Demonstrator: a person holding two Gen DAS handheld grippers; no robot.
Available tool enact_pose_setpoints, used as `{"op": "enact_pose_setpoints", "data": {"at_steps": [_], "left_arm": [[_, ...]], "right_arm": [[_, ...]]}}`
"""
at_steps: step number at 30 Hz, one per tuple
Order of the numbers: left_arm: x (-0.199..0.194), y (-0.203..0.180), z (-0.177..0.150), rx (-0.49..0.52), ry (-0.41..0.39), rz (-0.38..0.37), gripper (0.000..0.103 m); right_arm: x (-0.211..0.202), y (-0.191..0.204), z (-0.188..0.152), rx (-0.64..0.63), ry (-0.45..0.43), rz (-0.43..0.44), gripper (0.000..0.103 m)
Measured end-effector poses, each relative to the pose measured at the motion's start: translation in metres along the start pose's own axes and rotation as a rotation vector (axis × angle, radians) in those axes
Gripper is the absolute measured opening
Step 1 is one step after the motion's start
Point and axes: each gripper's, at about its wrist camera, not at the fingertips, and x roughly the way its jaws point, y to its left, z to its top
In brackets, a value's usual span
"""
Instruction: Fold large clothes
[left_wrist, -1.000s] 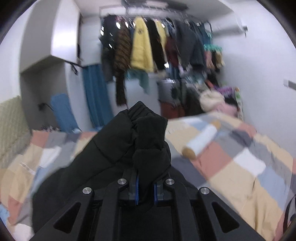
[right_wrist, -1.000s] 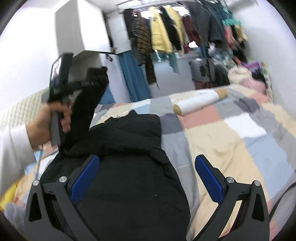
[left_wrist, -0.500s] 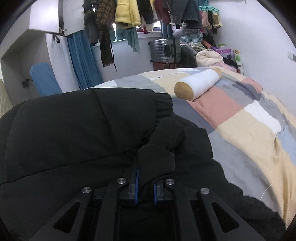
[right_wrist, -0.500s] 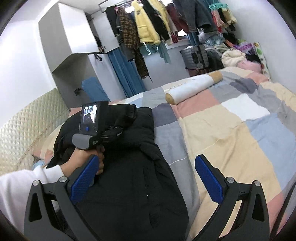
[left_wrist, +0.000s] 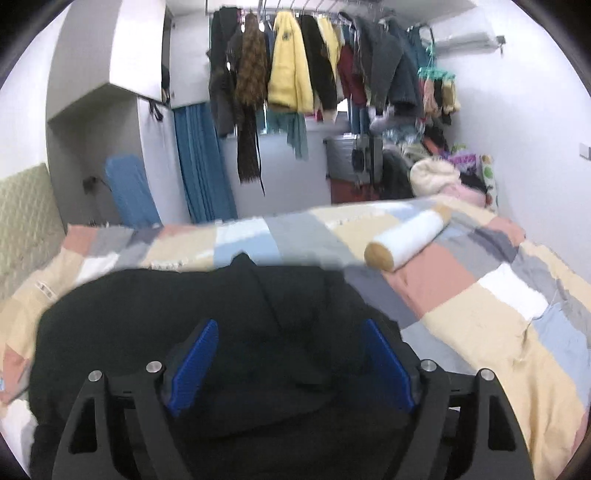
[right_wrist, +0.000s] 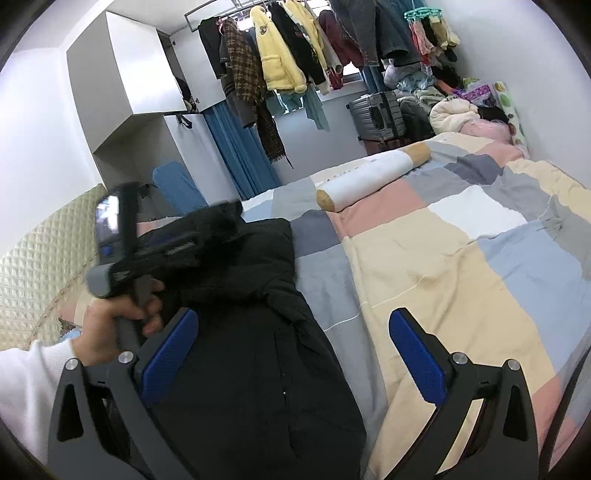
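A large black padded jacket (left_wrist: 240, 314) lies on the patchwork bed, its sleeve folded over the body. My left gripper (left_wrist: 291, 358) is open just above the jacket, blue pads spread wide, holding nothing. The jacket also shows in the right wrist view (right_wrist: 258, 332), stretching from the headboard side toward me. My right gripper (right_wrist: 295, 354) is open and empty above the jacket's near right edge. In the right wrist view the left gripper (right_wrist: 221, 218) is held by a hand in a white sleeve over the jacket's far end, blurred.
A patchwork quilt (right_wrist: 461, 258) covers the bed. A white bolster with tan ends (right_wrist: 373, 177) lies at the far side. A quilted headboard (right_wrist: 33, 266) is on the left. Hanging clothes (left_wrist: 314, 74) and a suitcase (right_wrist: 376, 114) stand beyond the bed.
My left gripper carried the sleeve down across the jacket, then opened and let it go. It has lifted slightly. The right gripper stayed open, shifting only a little.
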Motion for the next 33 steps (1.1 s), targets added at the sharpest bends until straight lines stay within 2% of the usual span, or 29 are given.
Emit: {"op": "enact_pose_setpoints", "data": {"at_steps": [6, 12, 15, 17, 21, 25, 27, 30, 33], "left_arm": [[-0.062, 0.033, 0.009, -0.057, -0.007, -0.017, 0.081], [-0.131, 0.070, 0.000, -0.104, -0.035, -0.040, 0.081], [-0.162, 0.094, -0.016, -0.162, -0.057, -0.041, 0.081], [-0.176, 0.107, -0.028, -0.166, -0.072, 0.002, 0.081], [-0.198, 0.130, -0.054, -0.142, -0.083, 0.077, 0.081], [-0.224, 0.130, -0.078, -0.066, -0.132, 0.140, 0.081], [-0.239, 0.130, -0.091, -0.062, -0.157, 0.141, 0.081], [-0.253, 0.141, -0.110, -0.111, -0.193, 0.134, 0.081], [-0.250, 0.161, -0.122, -0.172, -0.169, 0.122, 0.081]], "right_arm": [[-0.007, 0.018, -0.001, -0.057, -0.008, 0.012, 0.103], [-0.021, 0.031, -0.003, -0.090, -0.026, 0.030, 0.103], [-0.028, 0.041, -0.003, -0.108, -0.033, 0.049, 0.103], [-0.033, 0.050, -0.003, -0.121, -0.034, 0.060, 0.103], [-0.045, 0.066, -0.008, -0.148, -0.035, 0.078, 0.103], [-0.063, 0.084, -0.016, -0.205, -0.054, 0.089, 0.103], [-0.073, 0.093, -0.017, -0.234, -0.084, 0.075, 0.103], [-0.076, 0.103, -0.014, -0.267, -0.094, 0.071, 0.103], [-0.077, 0.111, -0.010, -0.274, -0.097, 0.093, 0.103]]}}
